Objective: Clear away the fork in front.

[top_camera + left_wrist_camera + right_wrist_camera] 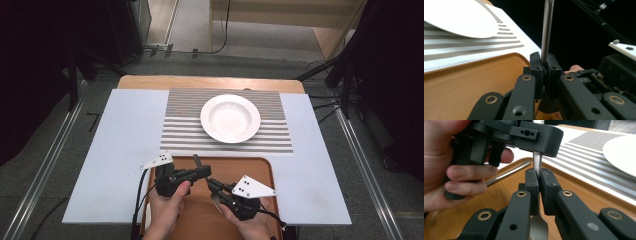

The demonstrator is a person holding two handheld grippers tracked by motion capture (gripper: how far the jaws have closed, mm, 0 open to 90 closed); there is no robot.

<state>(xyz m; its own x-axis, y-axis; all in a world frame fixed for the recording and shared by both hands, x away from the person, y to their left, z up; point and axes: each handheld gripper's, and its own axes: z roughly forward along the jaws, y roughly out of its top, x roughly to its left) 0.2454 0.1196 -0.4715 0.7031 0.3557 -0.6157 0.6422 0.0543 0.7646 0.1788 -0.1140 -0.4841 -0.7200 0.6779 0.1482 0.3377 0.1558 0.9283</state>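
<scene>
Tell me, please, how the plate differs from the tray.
The plate is white and round; the tray is brown and rectangular with rounded corners. The plate sits on the striped mat, farther from the person; the tray lies at the near edge. The plate is empty; the tray bears a metal utensil. Both lie flat on the table.

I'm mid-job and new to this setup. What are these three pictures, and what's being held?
No robot here: a person holds a two-jaw tool in each hand. The high view looks down on the table; the other two cameras ride on the tools. On the table lie a striped mat with a white plate and a wooden tray. The left gripper and the right gripper both clamp one fork: left on its handle, right near its prongs. A second metal utensil lies on the tray.
</scene>
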